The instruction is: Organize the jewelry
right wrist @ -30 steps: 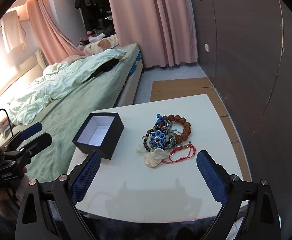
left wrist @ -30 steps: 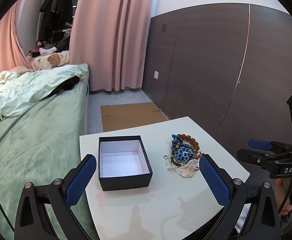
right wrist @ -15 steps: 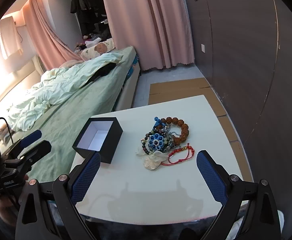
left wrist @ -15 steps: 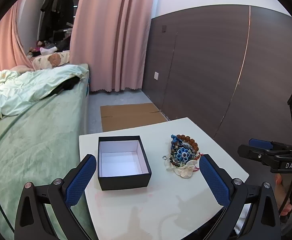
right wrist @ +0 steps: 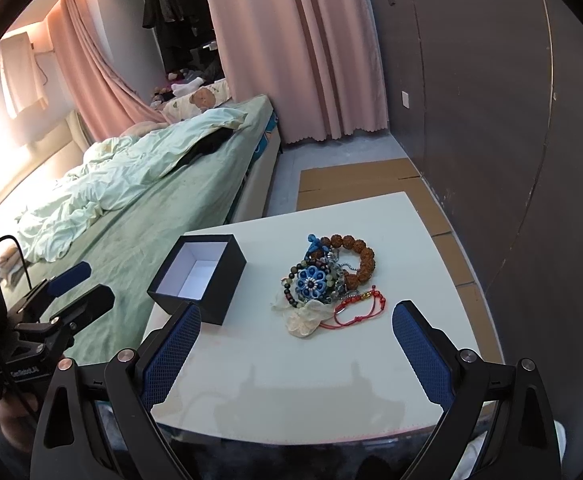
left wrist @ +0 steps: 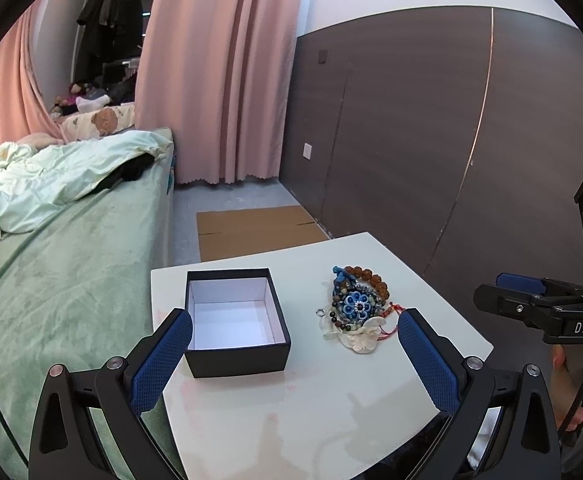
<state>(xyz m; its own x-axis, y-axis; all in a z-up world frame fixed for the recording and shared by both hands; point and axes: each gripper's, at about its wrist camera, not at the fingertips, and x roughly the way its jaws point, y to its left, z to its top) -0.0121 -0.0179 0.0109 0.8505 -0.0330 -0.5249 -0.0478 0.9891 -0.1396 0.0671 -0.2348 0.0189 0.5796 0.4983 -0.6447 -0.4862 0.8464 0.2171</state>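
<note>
Left wrist view: the left gripper (left wrist: 294, 354) hangs spread and empty over the table (left wrist: 331, 412), the box (left wrist: 236, 320) unfilled. Right wrist view: the right gripper (right wrist: 296, 350), jaws wide, faces the jewelry (right wrist: 327, 280) heaped beside the box; the first pick likely comes next.

Left gripper (left wrist: 293, 322), right gripper (right wrist: 296, 316): black frames, blue textured finger pads (left wrist: 159, 360), silver screws, black cable, white lettering.
</note>
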